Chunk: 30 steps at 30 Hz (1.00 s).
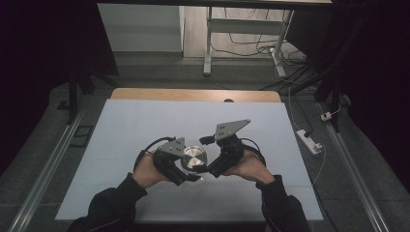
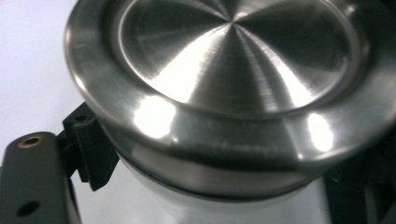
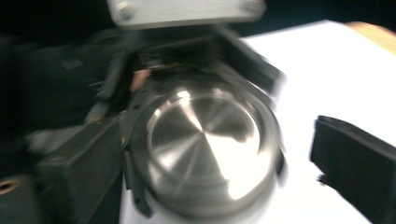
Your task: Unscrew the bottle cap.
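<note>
Your left gripper was clamped on the steel-lidded jar, its jaws pressed against the jar's body just under the lid. The jar sat at about 6 o'clock on the white mat, between your two hands. Your right gripper stood at the jar's 3 o'clock with its jaws spread apart, one jaw well clear of the lid in the blurred right gripper view.
</note>
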Available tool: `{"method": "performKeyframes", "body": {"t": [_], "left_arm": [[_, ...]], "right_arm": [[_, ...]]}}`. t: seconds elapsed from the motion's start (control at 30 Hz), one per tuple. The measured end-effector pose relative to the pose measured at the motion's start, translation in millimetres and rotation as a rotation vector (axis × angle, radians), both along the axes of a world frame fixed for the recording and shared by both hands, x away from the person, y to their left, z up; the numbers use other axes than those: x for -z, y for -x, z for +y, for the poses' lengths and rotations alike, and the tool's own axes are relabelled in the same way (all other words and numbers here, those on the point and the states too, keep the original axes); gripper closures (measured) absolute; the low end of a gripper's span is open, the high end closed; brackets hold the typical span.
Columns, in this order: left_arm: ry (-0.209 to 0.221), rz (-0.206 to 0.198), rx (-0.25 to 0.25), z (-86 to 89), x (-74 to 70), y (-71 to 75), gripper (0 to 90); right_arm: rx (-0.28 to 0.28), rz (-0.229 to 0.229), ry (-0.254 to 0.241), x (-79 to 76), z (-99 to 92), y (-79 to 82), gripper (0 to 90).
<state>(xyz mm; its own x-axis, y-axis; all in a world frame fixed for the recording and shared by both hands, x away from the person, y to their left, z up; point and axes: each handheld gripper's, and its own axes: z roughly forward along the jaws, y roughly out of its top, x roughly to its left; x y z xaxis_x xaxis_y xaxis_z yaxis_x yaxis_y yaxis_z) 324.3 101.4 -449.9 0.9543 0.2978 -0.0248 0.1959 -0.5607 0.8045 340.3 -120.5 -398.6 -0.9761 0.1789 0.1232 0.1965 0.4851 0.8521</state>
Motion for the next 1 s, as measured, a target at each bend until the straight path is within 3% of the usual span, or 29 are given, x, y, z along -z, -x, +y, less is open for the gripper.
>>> {"method": "performKeyframes", "body": {"t": [0.07,0.17,0.33,0.4,0.47,0.57,0.73,0.83,0.93,1.0], "left_arm": [[-0.020,-0.012,-0.097,2.5,1.8,-3.0,15.2],[-0.039,-0.014,-0.169,3.4,4.1,-4.8,15.2],[-0.051,-0.015,-0.161,-0.7,4.5,-3.1,15.2],[-0.050,-0.013,-0.144,-2.8,4.0,-1.7,15.3],[-0.046,-0.008,-0.122,-3.7,3.8,-1.5,15.3],[-0.050,0.001,-0.051,-3.7,3.5,-0.9,15.3],[0.005,0.028,0.122,-1.1,1.5,1.6,15.2],[0.032,0.027,0.243,-2.0,-1.4,6.7,15.2],[0.040,0.013,0.377,-6.8,-3.3,14.9,15.2],[0.038,0.009,0.437,-11.3,-1.9,19.9,15.2]], "right_arm": [[0.092,-0.008,-0.005,-1.3,-1.4,-2.1,1.5],[0.197,-0.052,0.016,2.5,6.0,0.8,4.6],[0.262,-0.096,0.033,15.6,25.7,7.6,7.9],[0.263,-0.113,0.036,18.7,28.4,8.9,12.0],[0.238,-0.099,0.023,20.7,28.9,9.1,18.1],[0.189,-0.101,0.027,20.5,29.0,10.4,18.8],[0.020,-0.074,0.018,15.2,20.9,10.3,19.0],[-0.118,-0.055,-0.009,11.4,15.2,10.5,19.0],[-0.296,-0.037,-0.047,10.4,8.8,12.2,19.0],[-0.402,-0.005,-0.081,14.3,6.8,12.4,18.7]]}}
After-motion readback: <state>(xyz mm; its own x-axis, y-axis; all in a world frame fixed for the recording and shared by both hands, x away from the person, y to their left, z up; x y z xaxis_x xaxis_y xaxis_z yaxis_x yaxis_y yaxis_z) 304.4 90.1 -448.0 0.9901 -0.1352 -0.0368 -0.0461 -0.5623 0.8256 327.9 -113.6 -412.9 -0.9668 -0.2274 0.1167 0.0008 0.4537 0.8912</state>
